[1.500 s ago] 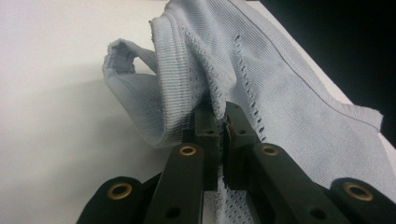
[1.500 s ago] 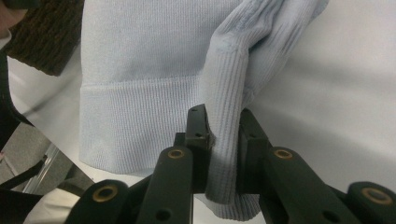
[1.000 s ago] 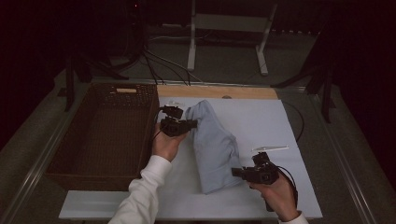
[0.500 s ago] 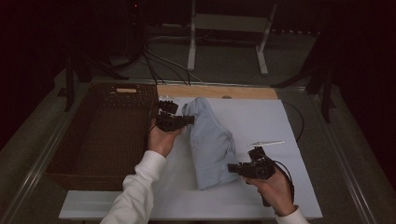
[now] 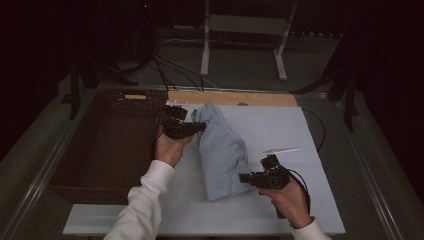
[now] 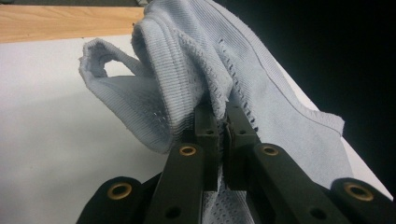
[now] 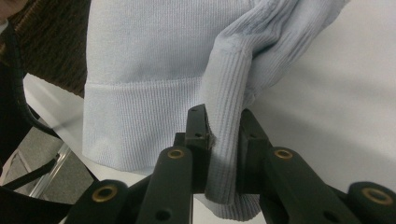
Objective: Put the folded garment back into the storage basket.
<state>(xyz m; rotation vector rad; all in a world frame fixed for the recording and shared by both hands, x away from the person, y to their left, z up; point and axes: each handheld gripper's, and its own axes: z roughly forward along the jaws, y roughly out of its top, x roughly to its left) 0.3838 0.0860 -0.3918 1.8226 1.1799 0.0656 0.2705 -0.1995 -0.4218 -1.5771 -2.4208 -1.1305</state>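
Note:
A pale blue knitted garment [image 5: 222,150] hangs folded lengthwise over the white board [image 5: 280,125], stretched between both grippers. My left gripper [image 5: 200,127] holds its far end near the basket; in the left gripper view the jaws pinch bunched ribbed fabric [image 6: 187,74] at the left gripper [image 6: 223,114]. My right gripper [image 5: 244,177] grips the near end; in the right gripper view a thick ribbed fold [image 7: 229,140] is squeezed between the pads of the right gripper [image 7: 223,135], with the hem [image 7: 140,126] hanging to the left.
A dark wicker basket [image 5: 107,145] stands left of the board. A strip of bare wood [image 5: 235,97] runs along the board's far edge. A thin white tool [image 5: 280,150] lies on the board's right half. A metal stand [image 5: 240,30] and cables sit beyond the table.
Both hands have drifted slightly leftward with the garment, which stays stretched between them. The grips are unchanged.

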